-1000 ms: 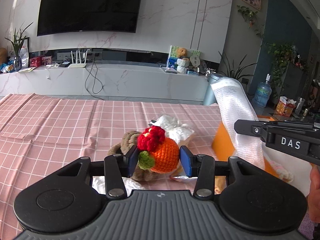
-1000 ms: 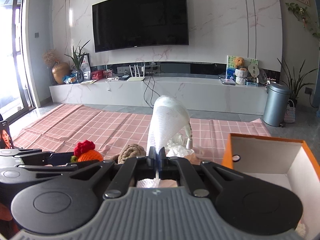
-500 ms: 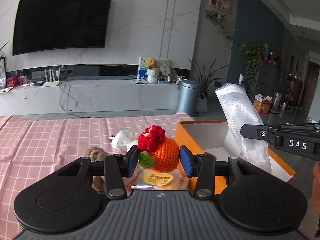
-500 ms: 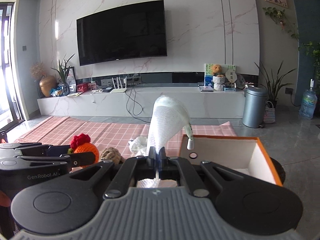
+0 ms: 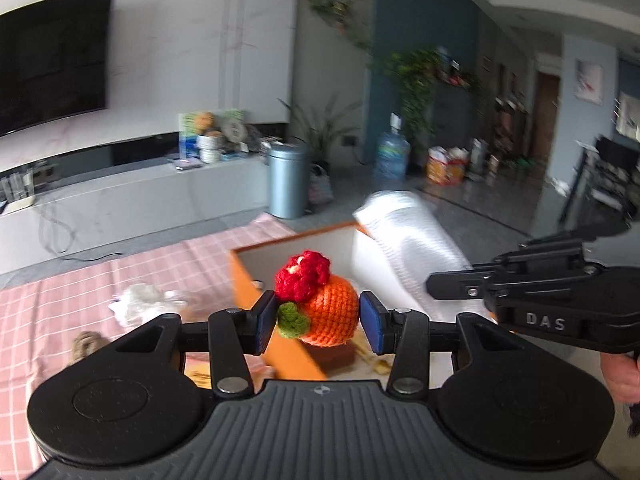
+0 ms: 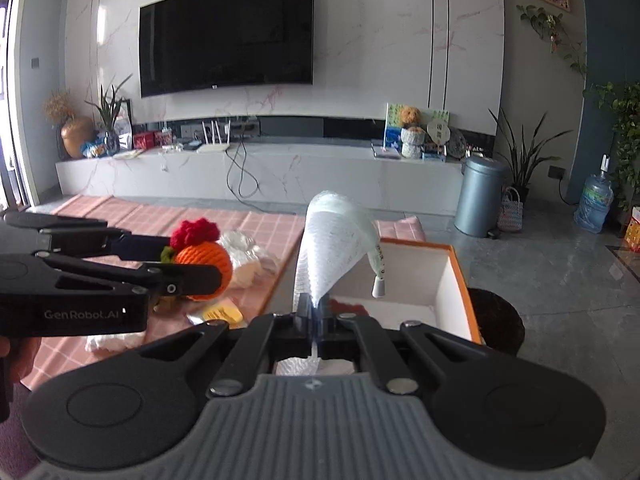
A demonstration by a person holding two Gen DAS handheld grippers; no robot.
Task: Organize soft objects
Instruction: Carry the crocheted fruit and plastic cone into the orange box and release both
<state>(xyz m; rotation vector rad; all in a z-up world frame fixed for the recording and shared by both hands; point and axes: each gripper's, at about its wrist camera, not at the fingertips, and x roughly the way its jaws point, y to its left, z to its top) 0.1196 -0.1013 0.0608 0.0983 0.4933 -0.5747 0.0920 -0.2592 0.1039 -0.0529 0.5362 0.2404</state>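
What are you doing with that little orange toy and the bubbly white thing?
A person is tidying soft things using two grippers. The left gripper holds a crocheted orange toy above the edge of an orange box. The right gripper pinches a sheet of white bubble wrap by the same box. More soft things lie on the pink checked cloth.

The open orange cardboard box [image 6: 448, 276] sits at the right edge of the pink checked cloth [image 6: 148, 216]; a white crumpled plastic bag [image 6: 244, 256] and brown knitted toy [image 5: 86, 342] lie on the cloth to the box's left.
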